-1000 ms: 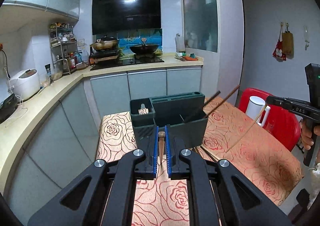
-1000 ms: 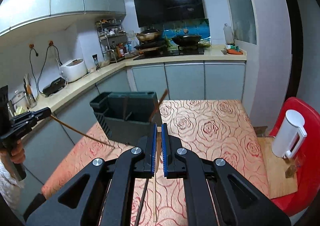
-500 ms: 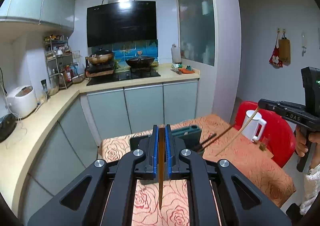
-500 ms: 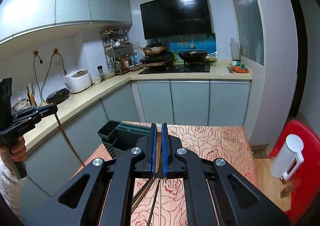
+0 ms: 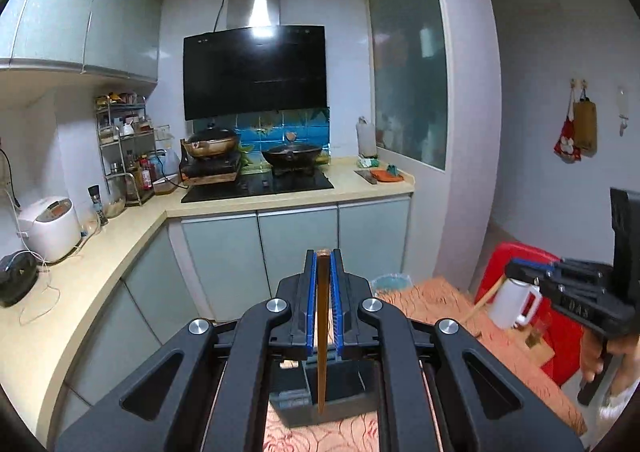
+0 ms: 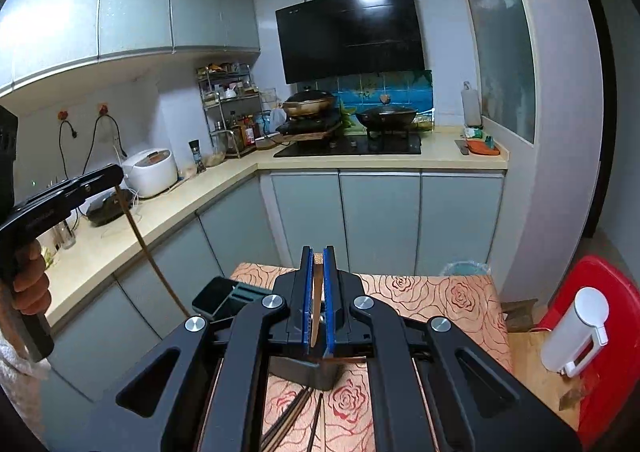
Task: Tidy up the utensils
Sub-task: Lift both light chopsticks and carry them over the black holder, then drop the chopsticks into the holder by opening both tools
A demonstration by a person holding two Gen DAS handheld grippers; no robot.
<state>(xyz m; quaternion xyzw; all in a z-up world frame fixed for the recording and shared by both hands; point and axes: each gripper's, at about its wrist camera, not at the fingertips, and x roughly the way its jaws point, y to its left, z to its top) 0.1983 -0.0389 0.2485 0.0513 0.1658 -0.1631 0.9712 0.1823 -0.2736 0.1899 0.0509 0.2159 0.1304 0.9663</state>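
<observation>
Chopsticks: one clamped in each gripper, left (image 5: 323, 306) and right (image 6: 318, 294), above the holder (image 5: 344, 392); more lie loose on the table (image 6: 440, 292).

Your two wrist cameras look forward and slightly down along their fingers, high above the table (image 6: 440, 292), facing the stove (image 5: 260, 180) counter; both share it.
</observation>
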